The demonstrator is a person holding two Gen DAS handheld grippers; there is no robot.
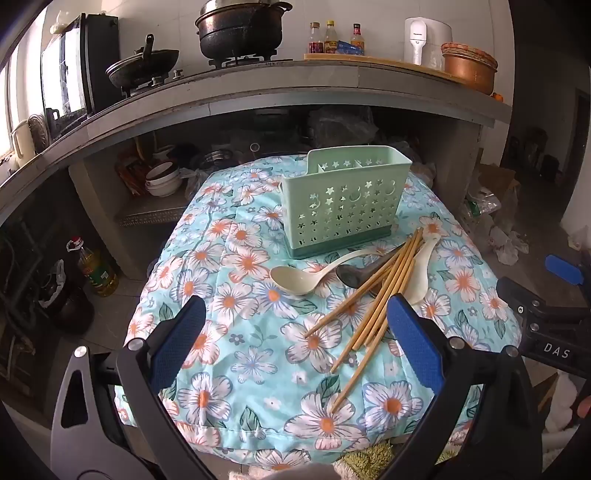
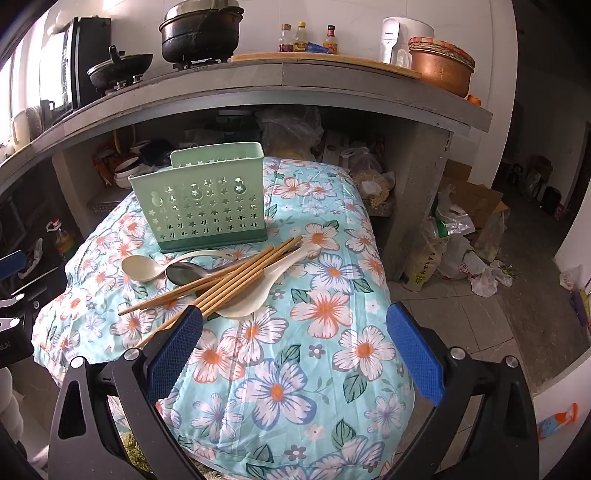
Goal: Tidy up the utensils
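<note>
A mint-green perforated utensil caddy [image 1: 345,199] [image 2: 207,206] stands upright on a floral-covered table [image 1: 240,350] [image 2: 295,369]. In front of it lie a beige ladle [image 1: 295,280] [image 2: 142,268], a dark spoon [image 1: 354,275] [image 2: 184,274], a white spoon [image 1: 421,273] [image 2: 251,295] and several wooden chopsticks [image 1: 373,310] [image 2: 221,282] in a loose pile. My left gripper [image 1: 295,332] hovers open near the table's front, with the chopstick ends beside its right pad. My right gripper [image 2: 295,339] is open too, with the pile at its left pad. Neither holds anything.
Behind the table runs a concrete counter [image 1: 295,81] with pots [image 1: 240,29], bottles [image 1: 332,38] and a copper pot [image 1: 469,66]. Bowls [image 1: 162,179] sit on the shelf below. An oil bottle [image 1: 92,267] stands on the floor at left, bags and boxes [image 2: 461,229] at right.
</note>
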